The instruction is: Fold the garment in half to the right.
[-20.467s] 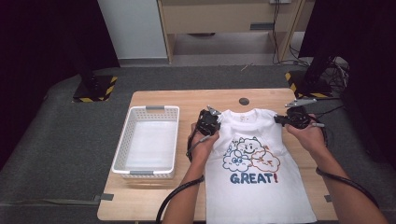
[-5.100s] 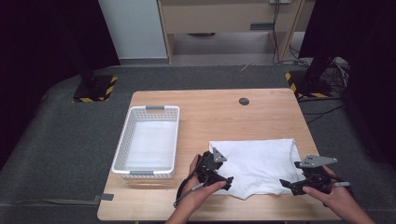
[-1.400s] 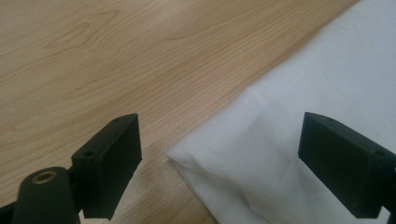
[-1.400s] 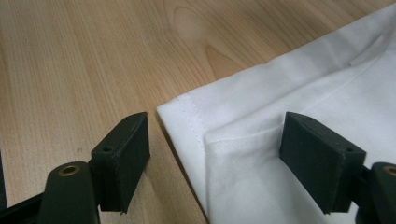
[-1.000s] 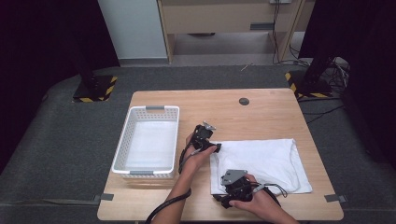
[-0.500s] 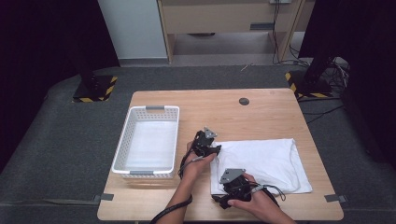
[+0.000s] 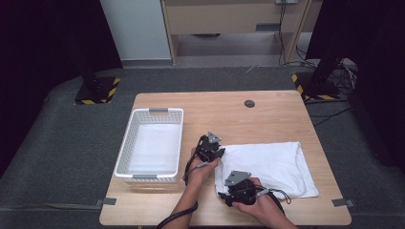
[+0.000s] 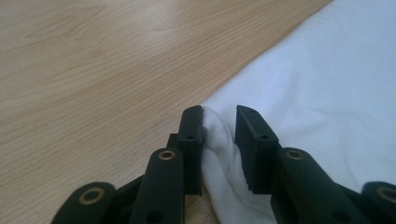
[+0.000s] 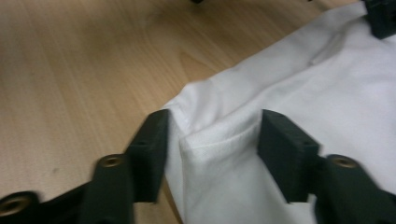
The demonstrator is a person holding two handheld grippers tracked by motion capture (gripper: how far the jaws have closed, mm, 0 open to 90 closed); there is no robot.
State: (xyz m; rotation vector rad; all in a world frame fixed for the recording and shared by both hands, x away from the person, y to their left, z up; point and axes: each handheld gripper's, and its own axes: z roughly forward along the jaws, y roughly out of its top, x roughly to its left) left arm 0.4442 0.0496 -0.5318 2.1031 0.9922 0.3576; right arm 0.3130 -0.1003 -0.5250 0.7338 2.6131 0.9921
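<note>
A folded white shirt (image 7: pixel 272 162) lies on the right half of the wooden table (image 7: pixel 267 114). My left gripper (image 7: pixel 218 154) sits at the shirt's far left corner. In the left gripper view its jaws (image 8: pixel 219 122) have just been closing and now pinch a raised fold of the shirt (image 8: pixel 327 84). My right gripper (image 7: pixel 224 194) is at the shirt's near left corner. Its jaws (image 9: pixel 212 135) have just been closing but still stand apart. The folded corner of the shirt (image 9: pixel 317 79) lies between them with gaps on both sides.
A white plastic basket (image 7: pixel 165 110) stands on the left of the table, close to my left hand. A small dark round disc (image 7: pixel 249 103) lies near the far edge. Bare wood shows beyond the shirt and along the near edge.
My left gripper has slid a little toward me onto the shirt's far left corner. My right gripper has stayed at the near left corner.
</note>
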